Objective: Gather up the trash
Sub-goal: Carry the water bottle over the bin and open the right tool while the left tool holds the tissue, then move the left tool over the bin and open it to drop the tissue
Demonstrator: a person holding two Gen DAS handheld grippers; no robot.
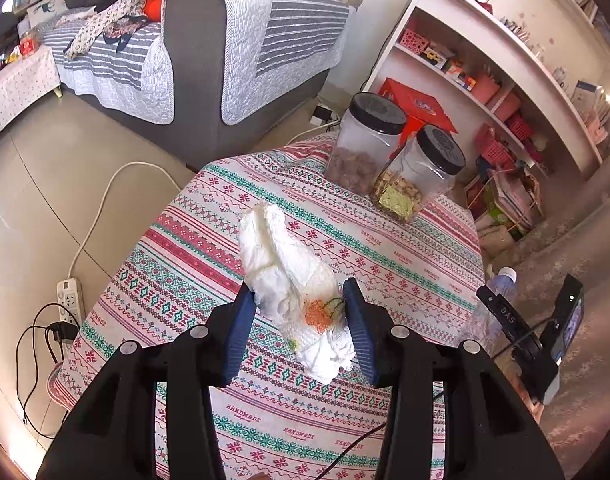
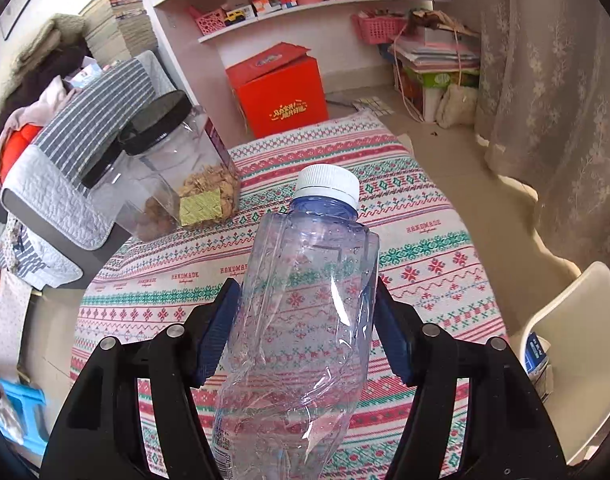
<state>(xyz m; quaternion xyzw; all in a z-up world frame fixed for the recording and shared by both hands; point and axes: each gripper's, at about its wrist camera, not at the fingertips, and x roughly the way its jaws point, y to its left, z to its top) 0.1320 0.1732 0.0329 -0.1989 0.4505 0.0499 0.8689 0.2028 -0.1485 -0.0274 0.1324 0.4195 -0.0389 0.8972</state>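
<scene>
A crumpled white tissue point(image 1: 281, 248) with an orange stain hangs between the blue pads of my left gripper point(image 1: 299, 286), which is shut on it just above the patterned tablecloth point(image 1: 385, 264). My right gripper point(image 2: 308, 284) is shut on a crushed clear plastic bottle point(image 2: 313, 240) with a white cap, held above the table with the cap pointing away from me. The same bottle point(image 1: 505, 280) shows at the table's right edge in the left wrist view. Its lower end is hidden under the gripper body.
Two clear jars with black lids point(image 1: 369, 140) point(image 1: 421, 172) stand at the table's far end. A white bin point(image 2: 585, 340) holding some trash sits on the floor to the right of the table. Sofa point(image 1: 209, 64), shelves point(image 1: 485, 72), a red box point(image 2: 281, 92) and a power strip point(image 1: 69, 296) surround it.
</scene>
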